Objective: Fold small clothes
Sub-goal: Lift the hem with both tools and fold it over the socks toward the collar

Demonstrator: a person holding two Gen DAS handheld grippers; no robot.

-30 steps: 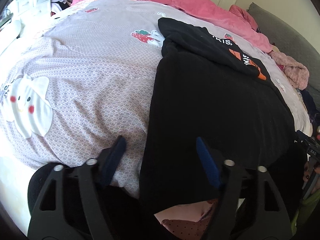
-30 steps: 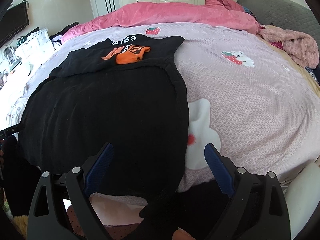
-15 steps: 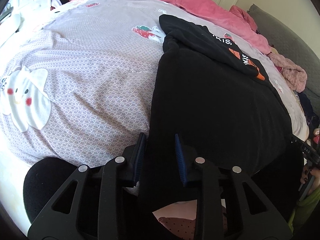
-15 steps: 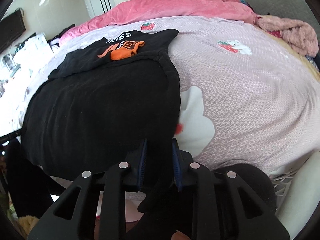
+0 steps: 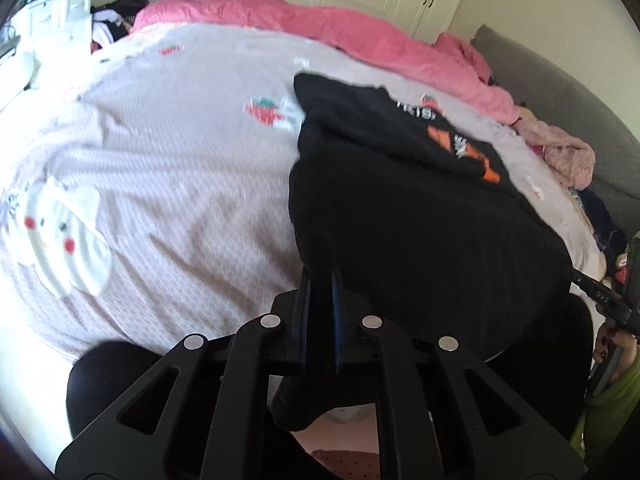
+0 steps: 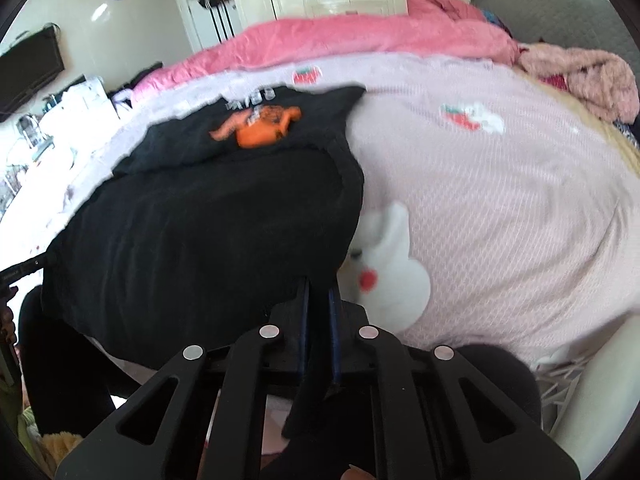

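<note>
You hold the near hem of the black shirt with both grippers.

Your left gripper (image 5: 320, 280) pinches the shirt's (image 5: 420, 220) left corner, and your right gripper (image 6: 319, 292) pinches its right corner. The shirt lies spread on the bed's pale lilac cover (image 5: 180, 168), with its orange print (image 6: 256, 128) at the far end.
</note>
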